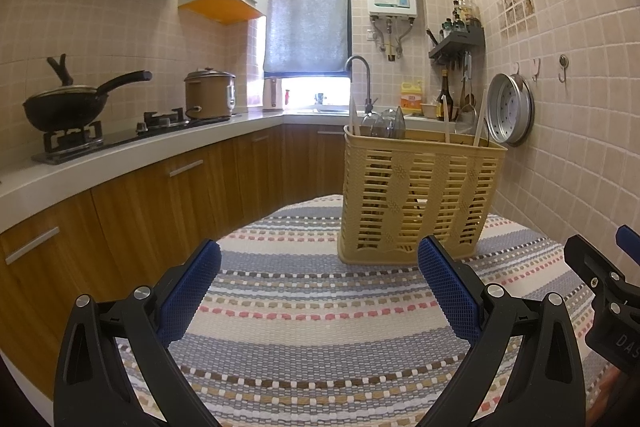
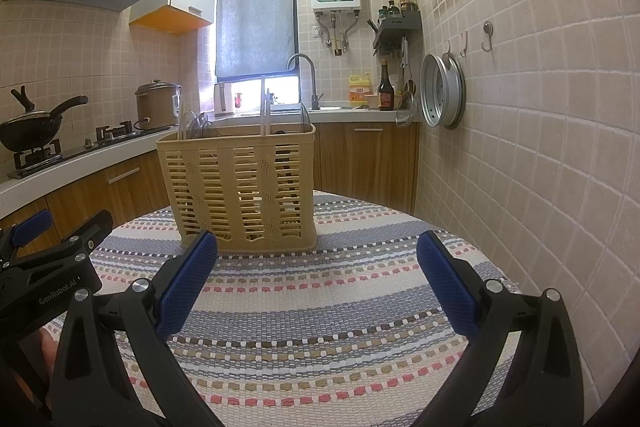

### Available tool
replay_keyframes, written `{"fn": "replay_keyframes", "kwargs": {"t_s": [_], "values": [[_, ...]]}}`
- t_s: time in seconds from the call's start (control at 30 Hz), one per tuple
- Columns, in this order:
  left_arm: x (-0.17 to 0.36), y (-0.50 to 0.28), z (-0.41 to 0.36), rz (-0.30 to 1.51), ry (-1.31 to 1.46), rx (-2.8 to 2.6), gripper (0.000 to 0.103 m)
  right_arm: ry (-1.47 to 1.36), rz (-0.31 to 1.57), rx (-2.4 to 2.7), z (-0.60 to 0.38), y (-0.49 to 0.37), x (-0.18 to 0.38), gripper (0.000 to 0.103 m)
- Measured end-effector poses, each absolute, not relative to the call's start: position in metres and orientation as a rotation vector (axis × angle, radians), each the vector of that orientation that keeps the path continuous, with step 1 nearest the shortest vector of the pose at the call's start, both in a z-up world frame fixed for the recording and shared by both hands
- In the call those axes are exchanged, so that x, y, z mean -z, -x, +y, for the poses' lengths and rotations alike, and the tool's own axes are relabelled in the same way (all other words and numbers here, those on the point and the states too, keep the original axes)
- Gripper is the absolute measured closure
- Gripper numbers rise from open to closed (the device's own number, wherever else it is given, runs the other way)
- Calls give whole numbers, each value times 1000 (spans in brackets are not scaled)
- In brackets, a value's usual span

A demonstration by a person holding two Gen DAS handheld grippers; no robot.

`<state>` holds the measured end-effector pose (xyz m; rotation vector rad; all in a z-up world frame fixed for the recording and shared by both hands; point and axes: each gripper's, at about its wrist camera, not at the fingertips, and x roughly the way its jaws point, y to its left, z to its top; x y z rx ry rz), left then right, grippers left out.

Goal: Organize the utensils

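A tan slatted plastic utensil basket (image 1: 416,195) (image 2: 240,187) stands upright on the striped woven cloth (image 1: 320,307) (image 2: 320,307) covering the round table. Pale chopsticks (image 1: 479,119) (image 2: 263,105) and glass lids (image 1: 384,123) (image 2: 196,125) stick out of its top. My left gripper (image 1: 320,267) is open, low over the cloth, a short way in front of the basket and slightly left of it. My right gripper (image 2: 318,259) is open too, just in front and to the right of the basket. Nothing lies between either pair of blue pads.
The other gripper shows at the edge of each view (image 1: 608,291) (image 2: 44,267). A tiled wall (image 2: 540,147) runs close on the right with a hanging metal steamer tray (image 2: 442,95). Left is a counter (image 1: 120,155) with stove, wok (image 1: 64,107) and rice cooker (image 1: 210,93).
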<state>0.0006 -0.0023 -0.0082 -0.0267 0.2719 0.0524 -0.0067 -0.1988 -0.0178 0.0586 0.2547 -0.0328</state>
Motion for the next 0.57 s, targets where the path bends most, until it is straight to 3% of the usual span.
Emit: {"fn": "replay_keyframes", "kwargs": {"t_s": [0.57], "values": [[8, 2, -7, 263, -4, -28, 7, -67, 257, 37, -198, 5, 18, 8]]}}
